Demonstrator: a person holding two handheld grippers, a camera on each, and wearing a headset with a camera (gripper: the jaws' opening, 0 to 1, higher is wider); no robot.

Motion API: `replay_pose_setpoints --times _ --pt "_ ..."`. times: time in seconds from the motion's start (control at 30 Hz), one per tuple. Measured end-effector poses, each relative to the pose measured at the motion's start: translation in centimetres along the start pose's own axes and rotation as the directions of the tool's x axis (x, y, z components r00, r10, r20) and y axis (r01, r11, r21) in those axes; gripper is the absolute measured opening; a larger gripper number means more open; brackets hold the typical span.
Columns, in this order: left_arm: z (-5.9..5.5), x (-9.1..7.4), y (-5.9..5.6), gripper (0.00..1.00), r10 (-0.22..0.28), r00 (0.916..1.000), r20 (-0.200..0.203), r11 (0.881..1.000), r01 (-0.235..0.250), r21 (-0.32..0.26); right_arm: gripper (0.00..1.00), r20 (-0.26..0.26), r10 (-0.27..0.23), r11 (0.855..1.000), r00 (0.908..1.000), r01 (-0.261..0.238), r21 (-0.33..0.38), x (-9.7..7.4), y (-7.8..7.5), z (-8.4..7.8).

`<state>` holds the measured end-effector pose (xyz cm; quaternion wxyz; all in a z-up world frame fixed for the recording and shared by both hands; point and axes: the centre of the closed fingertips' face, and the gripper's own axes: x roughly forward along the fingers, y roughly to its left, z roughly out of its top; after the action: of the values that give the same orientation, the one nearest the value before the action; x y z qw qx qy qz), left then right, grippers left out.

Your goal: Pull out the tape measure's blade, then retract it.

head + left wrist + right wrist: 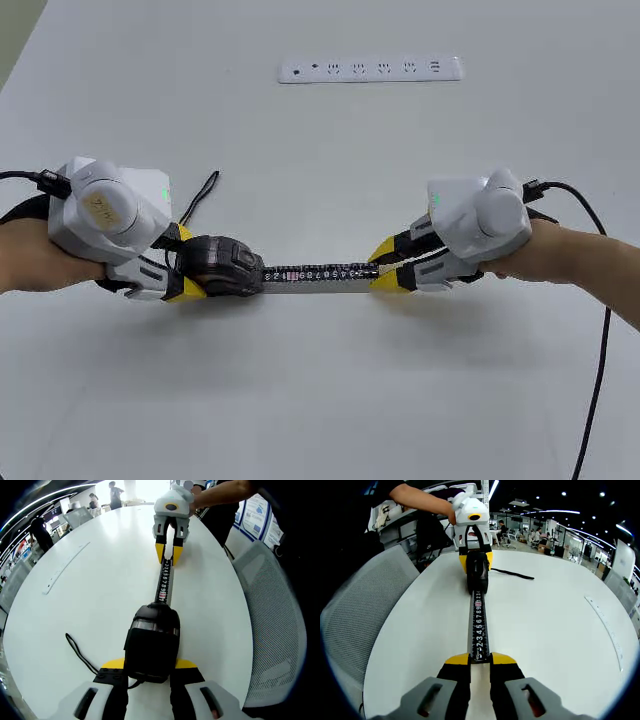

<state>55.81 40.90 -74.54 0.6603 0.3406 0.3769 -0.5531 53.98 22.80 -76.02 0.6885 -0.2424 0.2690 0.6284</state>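
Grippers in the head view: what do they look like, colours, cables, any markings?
The left gripper and right gripper each have a rounded white-grey housing, black jaws with yellow tips, a small green light and a black cable at the back. The left one's housing carries a yellowish sticker.

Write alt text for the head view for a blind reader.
Two handheld grippers stretch a tape measure over a white table: the left gripper clamps its black case, the right gripper pinches the end of the pulled-out blade. A white power strip lies at the table's far side.
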Motion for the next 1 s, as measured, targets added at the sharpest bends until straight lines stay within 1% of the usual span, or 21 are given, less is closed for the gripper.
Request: replay_pose_setpoints --times 0.4,1.0 --pt "0.2 0.1 -0.1 0.29 0.0 1.0 0.003 1.0 0.0 -0.001 0.12 -0.018 -0.007 1.0 0.9998 0.008 0.021 -1.9 0.0 -2.1" --pt "0.2 0.1 -0.1 0.29 0.0 1.0 0.004 1.0 0.0 0.0 0.12 -0.052 -0.023 0.999 0.9984 0.026 0.042 -4.5 -0.2 -4.6"
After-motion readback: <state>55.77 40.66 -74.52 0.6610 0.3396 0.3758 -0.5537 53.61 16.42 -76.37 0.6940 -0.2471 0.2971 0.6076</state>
